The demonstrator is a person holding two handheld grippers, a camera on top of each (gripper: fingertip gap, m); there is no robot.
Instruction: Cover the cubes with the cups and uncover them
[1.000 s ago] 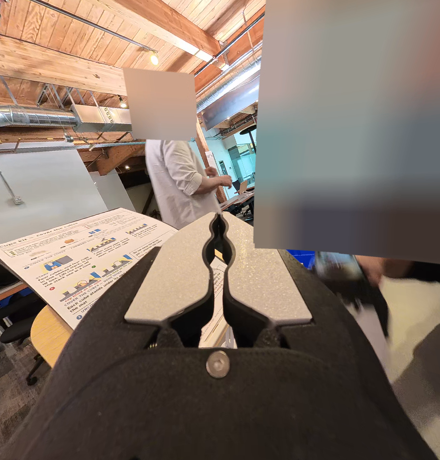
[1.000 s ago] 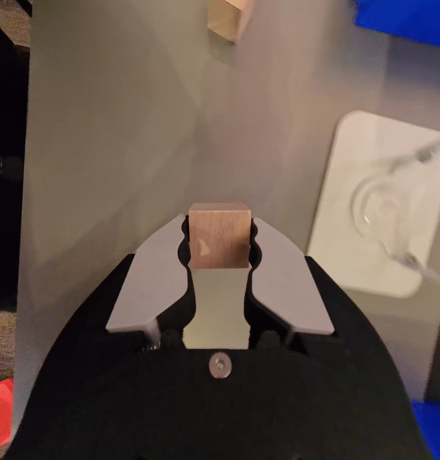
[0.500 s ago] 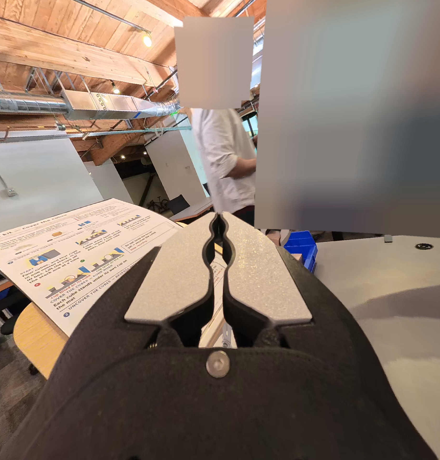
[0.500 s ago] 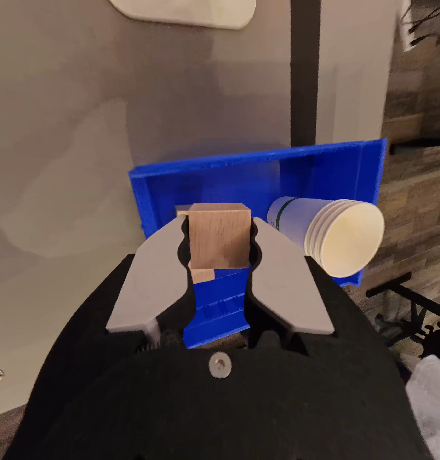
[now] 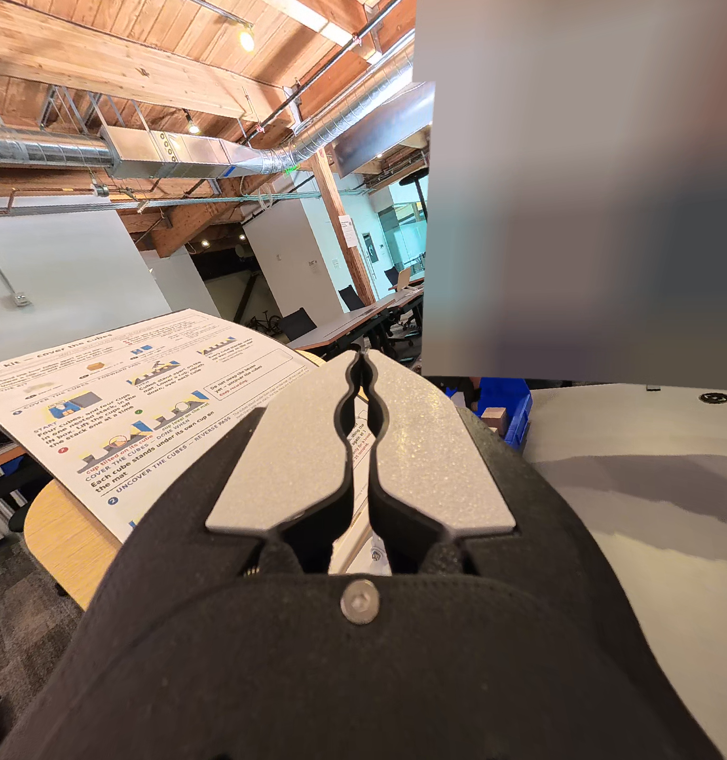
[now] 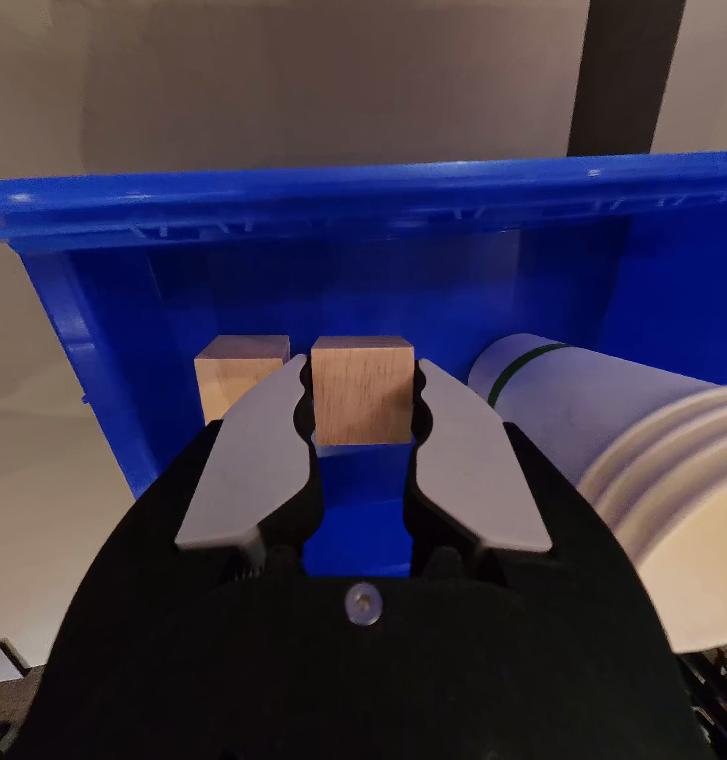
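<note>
In the right wrist view my right gripper [image 6: 361, 370] is shut on a wooden cube [image 6: 362, 390] and holds it inside a blue bin [image 6: 353, 197]. A second wooden cube [image 6: 234, 374] sits in the bin just left of it. A nested stack of white paper cups [image 6: 625, 444] with a green band lies on its side in the bin to the right, mouth toward the camera. In the left wrist view my left gripper [image 5: 361, 362] is shut and empty, raised above the table; the blue bin [image 5: 513, 411] with a cube [image 5: 493, 415] shows beyond its right finger.
A printed instruction sheet [image 5: 119, 403] lies curled over a wooden table [image 5: 65, 538] at left. The grey mat [image 5: 649, 514] spreads to the right. Grey mat [image 6: 312, 82] also lies beyond the bin, with a dark strip [image 6: 625, 74] at upper right.
My right gripper carried the cube from over the grey mat to the blue bin and down into it. The left gripper stayed shut and its view swung; a person there went out of sight.
</note>
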